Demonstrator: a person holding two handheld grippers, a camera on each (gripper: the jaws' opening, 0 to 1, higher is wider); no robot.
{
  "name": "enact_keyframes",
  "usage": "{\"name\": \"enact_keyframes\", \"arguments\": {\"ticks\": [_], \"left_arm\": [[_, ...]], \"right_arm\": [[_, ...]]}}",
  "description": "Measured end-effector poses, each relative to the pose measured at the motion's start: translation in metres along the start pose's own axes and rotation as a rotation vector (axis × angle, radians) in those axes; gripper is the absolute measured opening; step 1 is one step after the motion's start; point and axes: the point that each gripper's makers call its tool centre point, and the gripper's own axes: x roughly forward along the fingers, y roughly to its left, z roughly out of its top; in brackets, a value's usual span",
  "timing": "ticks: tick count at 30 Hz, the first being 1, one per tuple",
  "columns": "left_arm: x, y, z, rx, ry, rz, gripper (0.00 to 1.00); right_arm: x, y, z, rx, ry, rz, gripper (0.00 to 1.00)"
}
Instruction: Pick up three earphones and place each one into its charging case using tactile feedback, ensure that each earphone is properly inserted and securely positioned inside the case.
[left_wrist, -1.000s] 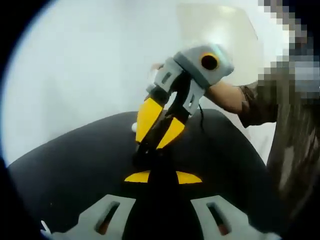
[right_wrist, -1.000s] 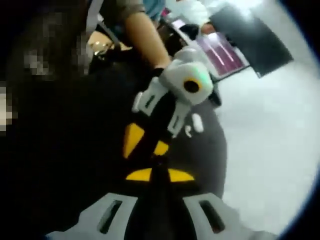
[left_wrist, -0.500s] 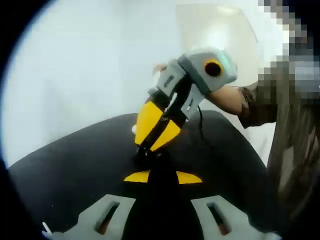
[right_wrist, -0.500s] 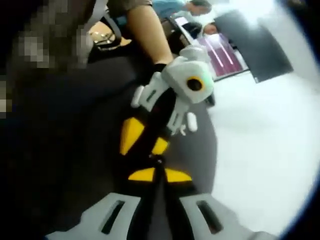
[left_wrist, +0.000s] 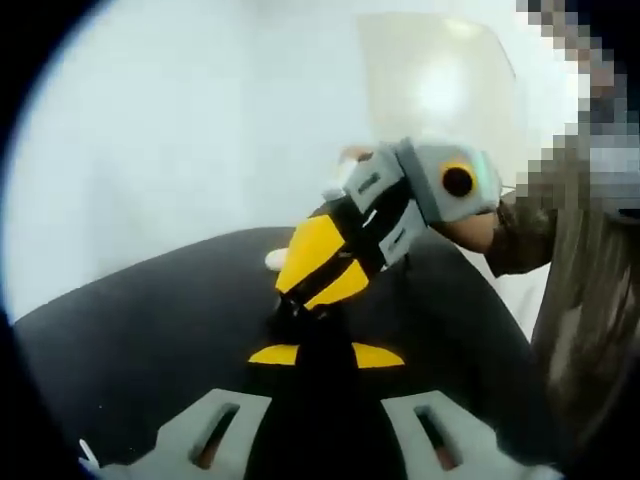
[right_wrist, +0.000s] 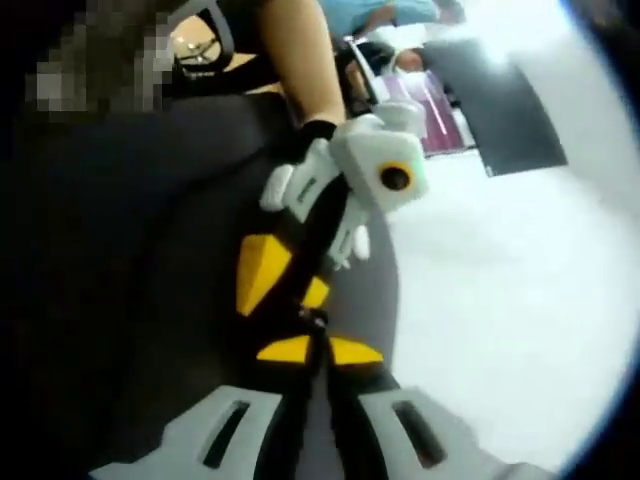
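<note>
Where both fingertips meet on the black mat (left_wrist: 150, 330), grips unclear; earphone hidden.

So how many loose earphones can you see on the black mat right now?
1: a small white earphone on the black mat, just behind the right gripper. Others may be hidden behind the grippers.

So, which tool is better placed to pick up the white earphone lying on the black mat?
Right, probably. In the left gripper view, the right tool has its tips low over the black mat, close beside the white earphone. The left tool sits farther back from it.
</note>
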Motion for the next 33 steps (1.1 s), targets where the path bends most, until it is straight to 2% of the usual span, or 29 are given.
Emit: {"name": "enact_keyframes", "arguments": {"ticks": [8,11,15,17,19,21,22,24,25,28,29,31,32,33], "left_arm": [[0.000,-0.001,-0.001,0.002,0.003,0.003,0.15],[0.000,-0.002,-0.001,0.006,0.004,0.005,0.15],[0.000,-0.002,-0.001,0.006,0.006,0.009,0.15],[0.000,-0.002,-0.002,0.010,0.007,0.010,0.15],[0.000,-0.002,-0.002,0.011,0.007,0.010,0.15],[0.000,-0.003,-0.002,0.011,0.007,0.009,0.15],[0.000,-0.003,-0.002,0.012,0.007,0.009,0.15],[0.000,-0.004,-0.001,0.016,0.007,0.009,0.15],[0.000,-0.005,-0.001,0.018,0.007,0.009,0.15],[0.000,-0.006,-0.002,0.036,0.008,0.012,0.15],[0.000,-0.007,-0.001,0.044,0.008,0.014,0.14],[0.000,-0.007,-0.001,0.051,0.009,0.015,0.14],[0.000,-0.006,-0.001,0.052,0.009,0.015,0.14],[0.000,-0.006,-0.002,0.053,0.009,0.015,0.14]], "right_arm": [[-0.004,0.000,-0.003,0.014,0.012,-0.044,0.07],[-0.007,0.000,-0.003,0.055,0.001,-0.058,0.07],[-0.016,-0.008,-0.010,0.113,0.019,-0.116,0.04],[-0.024,-0.005,-0.013,0.186,0.004,-0.115,0.04],[-0.029,-0.003,-0.019,0.218,0.011,-0.120,0.04],[-0.033,-0.004,-0.024,0.304,0.014,-0.129,0.04],[-0.033,-0.004,-0.022,0.344,-0.003,-0.124,0.04],[-0.030,-0.003,-0.017,0.498,-0.042,-0.085,0.06],[-0.028,-0.003,-0.015,0.547,-0.052,-0.066,0.07],[-0.021,-0.008,-0.010,0.637,-0.068,-0.048,0.07],[-0.019,-0.011,-0.008,0.625,-0.074,-0.051,0.09],[-0.017,-0.011,-0.002,0.513,-0.084,-0.049,0.13],[-0.016,-0.009,0.002,0.403,-0.086,-0.037,0.13],[-0.015,-0.004,0.006,0.231,-0.067,-0.020,0.13]]}}
